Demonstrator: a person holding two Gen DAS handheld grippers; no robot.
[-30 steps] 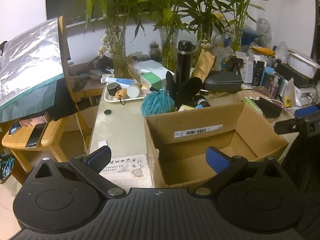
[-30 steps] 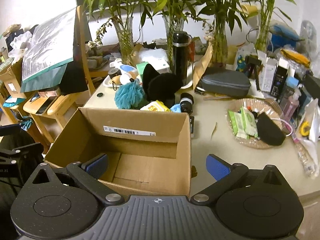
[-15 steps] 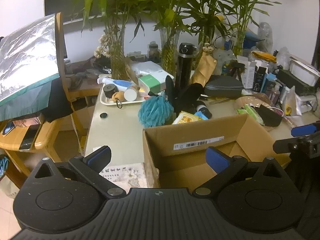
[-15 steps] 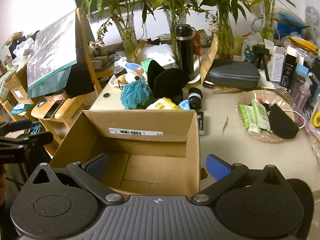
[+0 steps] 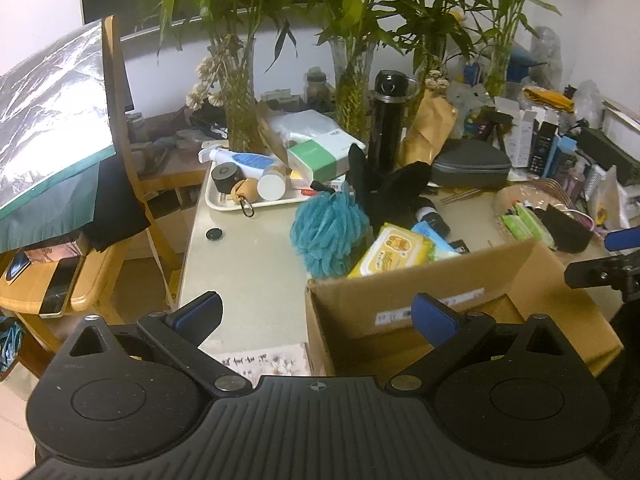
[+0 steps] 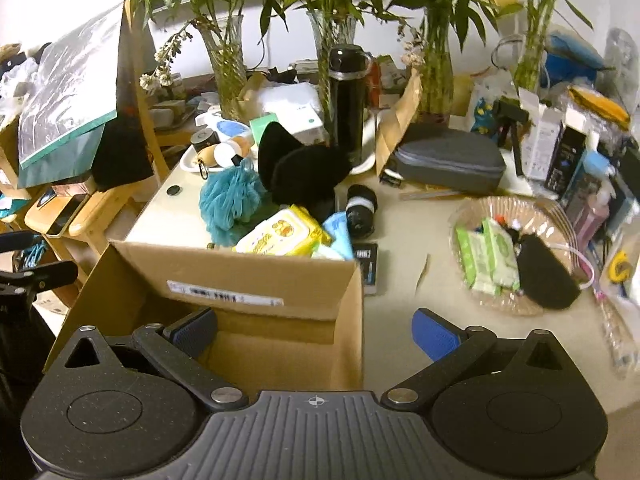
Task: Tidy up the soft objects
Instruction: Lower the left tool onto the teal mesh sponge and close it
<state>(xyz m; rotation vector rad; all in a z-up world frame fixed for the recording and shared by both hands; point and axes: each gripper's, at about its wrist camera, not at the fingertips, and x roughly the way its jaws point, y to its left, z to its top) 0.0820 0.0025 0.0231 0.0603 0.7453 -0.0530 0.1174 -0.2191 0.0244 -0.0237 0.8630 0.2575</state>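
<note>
An open cardboard box [image 5: 532, 272] [image 6: 256, 276] stands at the table's near edge. Behind it lie a teal bath pouf [image 5: 328, 232] [image 6: 230, 200], a black plush piece [image 5: 396, 188] [image 6: 300, 172], a yellow wipes pack [image 5: 394, 254] [image 6: 280, 236] and a light blue pack [image 6: 340, 232]. My left gripper [image 5: 316, 314] is open and empty, above the box's left corner. My right gripper [image 6: 314, 330] is open and empty, above the box's right wall. The right gripper's tip [image 5: 600, 264] shows in the left wrist view, the left one's [image 6: 36, 276] in the right wrist view.
A black flask [image 6: 346, 92], glass vases with bamboo [image 6: 226, 64], a white tray [image 5: 256, 196] of small bottles and a grey zip case [image 6: 448, 164] crowd the back. A wicker basket [image 6: 516, 304] with green packs sits right. A wooden chair [image 5: 92, 272] stands left.
Both grippers have risen and moved forward, so more of the objects behind the box show. Both stay open and empty. Nothing on the table has moved.
</note>
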